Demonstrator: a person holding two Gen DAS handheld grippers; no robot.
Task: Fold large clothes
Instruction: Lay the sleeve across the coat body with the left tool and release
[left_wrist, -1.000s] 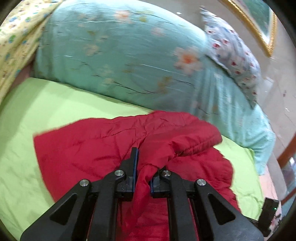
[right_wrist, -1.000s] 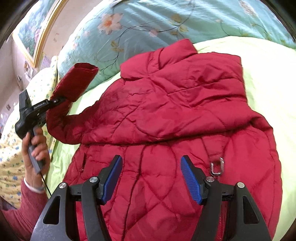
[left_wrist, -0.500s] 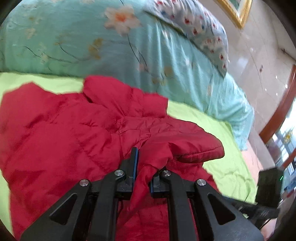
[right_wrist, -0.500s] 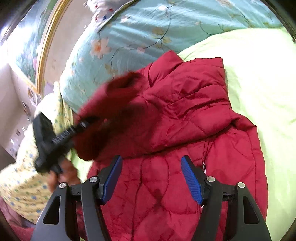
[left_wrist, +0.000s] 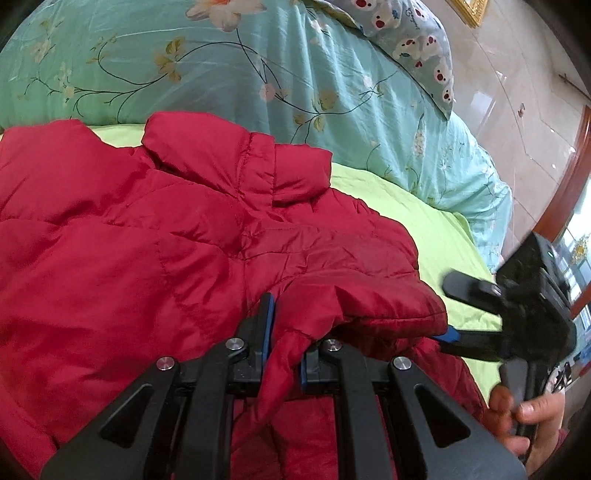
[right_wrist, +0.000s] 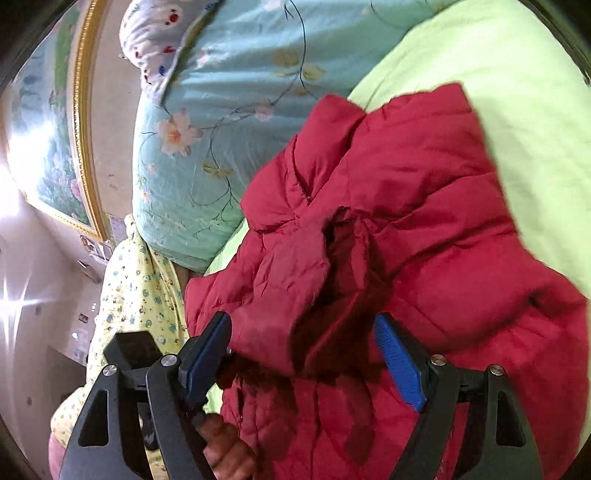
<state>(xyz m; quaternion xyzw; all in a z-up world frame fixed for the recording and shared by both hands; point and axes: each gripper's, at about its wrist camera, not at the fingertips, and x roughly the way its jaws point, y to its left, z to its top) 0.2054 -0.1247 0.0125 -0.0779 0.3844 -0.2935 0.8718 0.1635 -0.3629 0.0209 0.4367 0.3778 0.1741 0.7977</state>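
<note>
The red jacket (left_wrist: 155, 258) is spread on the green bed sheet (left_wrist: 417, 218), its collar toward the far blue flowered quilt (left_wrist: 258, 66). A sleeve cuff (left_wrist: 354, 306) is pinched tight in the left claw (left_wrist: 284, 332) and is laid across the jacket's body. The right claw (right_wrist: 303, 354) is spread wide — its jaws have just been opening, and the cuff sits between them, but it is not squeezed. For a neat fold, the sleeve should likely be pulled flat and straight across the middle, with no lumps left under it — only then should the cuff be let go, and the puffy cloth pressed down so it does not spring back
</note>
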